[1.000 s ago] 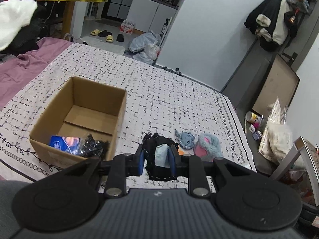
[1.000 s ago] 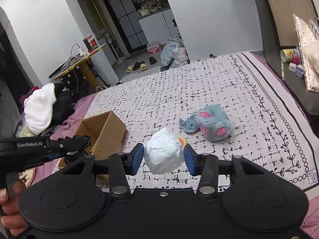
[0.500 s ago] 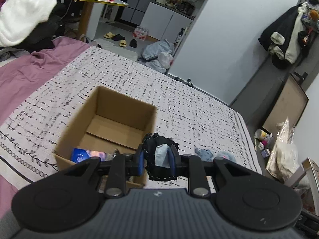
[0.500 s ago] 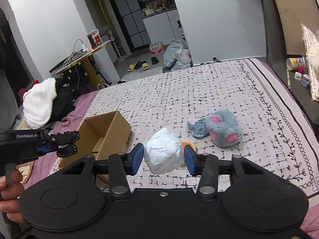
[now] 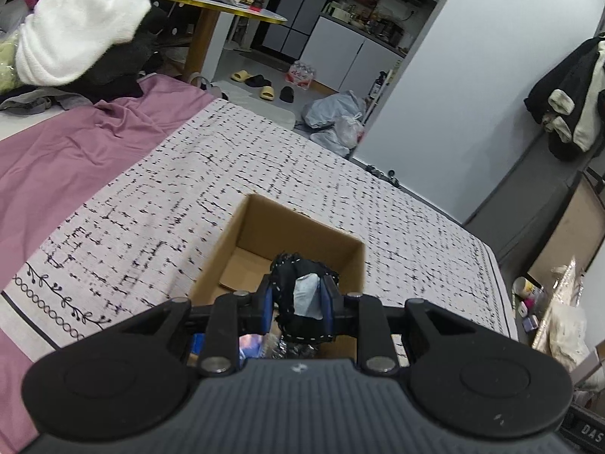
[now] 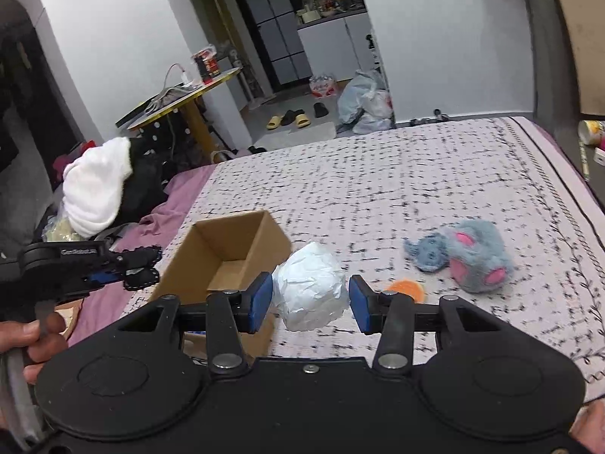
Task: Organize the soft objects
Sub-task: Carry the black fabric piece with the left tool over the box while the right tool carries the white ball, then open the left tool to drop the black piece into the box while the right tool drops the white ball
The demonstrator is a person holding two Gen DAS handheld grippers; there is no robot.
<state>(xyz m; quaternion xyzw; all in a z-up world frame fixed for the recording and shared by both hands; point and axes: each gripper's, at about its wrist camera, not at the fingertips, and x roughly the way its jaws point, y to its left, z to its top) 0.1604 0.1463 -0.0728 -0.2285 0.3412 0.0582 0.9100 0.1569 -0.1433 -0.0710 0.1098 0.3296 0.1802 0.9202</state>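
My left gripper point(image 5: 297, 299) is shut on a black fabric pouch with white stitching point(image 5: 302, 283) and holds it above the open cardboard box point(image 5: 264, 223) on the bed. The box holds a blue packet point(image 5: 245, 342) and other items, partly hidden. In the right wrist view the left gripper point(image 6: 124, 268) hovers at the box's point(image 6: 234, 246) left side. My right gripper point(image 6: 310, 299) brackets a white crumpled soft ball point(image 6: 310, 287), with a small gap at the right pad. A grey-blue plush toy point(image 6: 469, 255) and an orange disc point(image 6: 406, 287) lie on the bedspread.
The patterned bedspread point(image 5: 264, 174) meets a purple sheet point(image 5: 75, 143) on the left. A white and black clothes pile point(image 5: 75, 34) sits at the far left. A round table point(image 5: 227, 7), slippers and bags stand beyond the bed.
My left gripper has moved left with the pouch, from beside the box to above it. The right gripper with the white ball has shifted slightly towards the box.
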